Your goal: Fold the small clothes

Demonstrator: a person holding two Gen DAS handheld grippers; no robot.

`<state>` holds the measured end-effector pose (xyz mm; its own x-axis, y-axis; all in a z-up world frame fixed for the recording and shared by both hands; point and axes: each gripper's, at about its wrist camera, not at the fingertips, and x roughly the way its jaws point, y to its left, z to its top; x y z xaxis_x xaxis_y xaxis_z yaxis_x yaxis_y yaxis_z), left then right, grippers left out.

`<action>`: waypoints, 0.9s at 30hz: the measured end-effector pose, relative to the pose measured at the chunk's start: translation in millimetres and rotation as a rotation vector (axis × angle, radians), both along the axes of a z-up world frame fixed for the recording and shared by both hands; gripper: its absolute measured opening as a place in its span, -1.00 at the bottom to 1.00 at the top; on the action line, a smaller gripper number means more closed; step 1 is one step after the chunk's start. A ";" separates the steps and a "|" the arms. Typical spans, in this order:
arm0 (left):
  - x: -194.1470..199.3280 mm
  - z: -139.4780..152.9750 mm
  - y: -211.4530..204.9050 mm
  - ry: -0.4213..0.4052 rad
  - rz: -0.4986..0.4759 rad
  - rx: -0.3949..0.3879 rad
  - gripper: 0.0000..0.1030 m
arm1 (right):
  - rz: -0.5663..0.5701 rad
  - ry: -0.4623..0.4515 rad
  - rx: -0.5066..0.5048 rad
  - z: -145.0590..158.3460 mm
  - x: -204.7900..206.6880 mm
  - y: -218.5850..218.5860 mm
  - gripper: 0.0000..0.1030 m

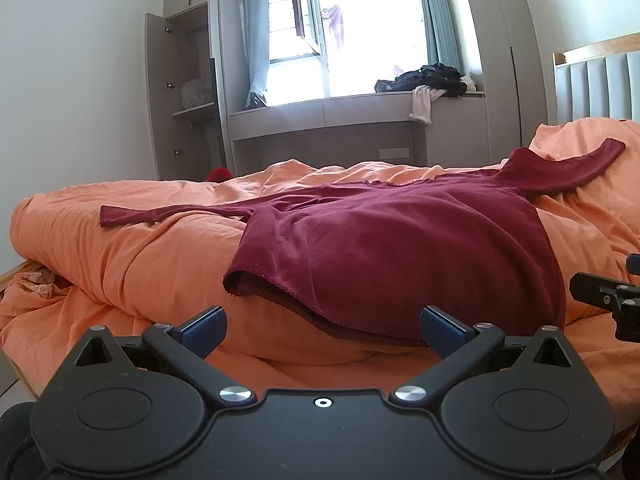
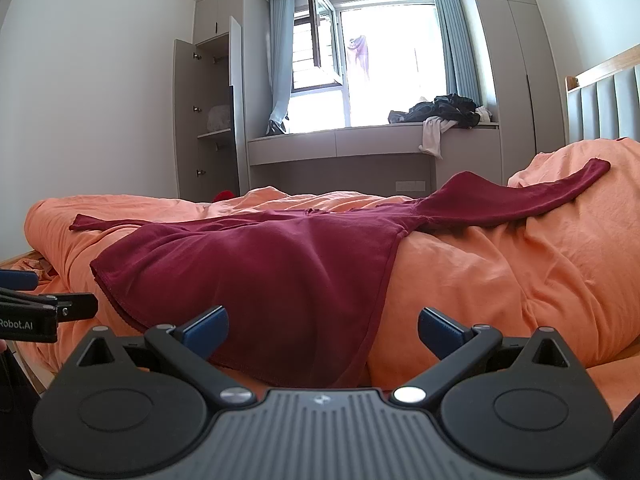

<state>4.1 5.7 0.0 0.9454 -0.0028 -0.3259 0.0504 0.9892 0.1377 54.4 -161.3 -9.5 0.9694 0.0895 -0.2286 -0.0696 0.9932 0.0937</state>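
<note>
Shirt [image 1: 392, 248] spread flat on rumpled duvet [image 1: 120, 256], sleeves out; near hem sags out of sight behind the left gripper [image 1: 322, 326]. Soft maroon knit. Fingers spread on left and right gripper [image 2: 323, 326], both empty.

From my remote seat I can read only one piece of lettering. In the right wrist view, white print reading "Robot.AI" stands on the black body of the left tongs [image 2: 18, 280], which reach in at the left edge, just left of the hem of the dark red shirt [image 2: 260, 272]. The start of the word is cut off by the frame edge, so there may be more letters I cannot see. In the left wrist view I find nothing legible anywhere around the shirt.
</note>
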 end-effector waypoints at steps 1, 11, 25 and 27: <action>0.0 0.0 0.2 0.000 0.000 0.000 0.99 | 0.000 -0.001 0.000 0.1 0.1 0.3 1.00; 0.2 -1.2 1.3 0.001 0.000 -0.003 0.99 | 0.002 -0.009 -0.003 -1.0 -1.4 -0.8 1.00; 0.4 -1.2 1.2 0.002 0.000 -0.003 0.99 | 0.002 -0.008 -0.003 -0.9 -0.9 0.2 1.00; 0.4 -1.2 1.4 0.002 0.001 -0.003 0.99 | 0.001 -0.008 -0.003 -0.9 -0.9 0.4 1.00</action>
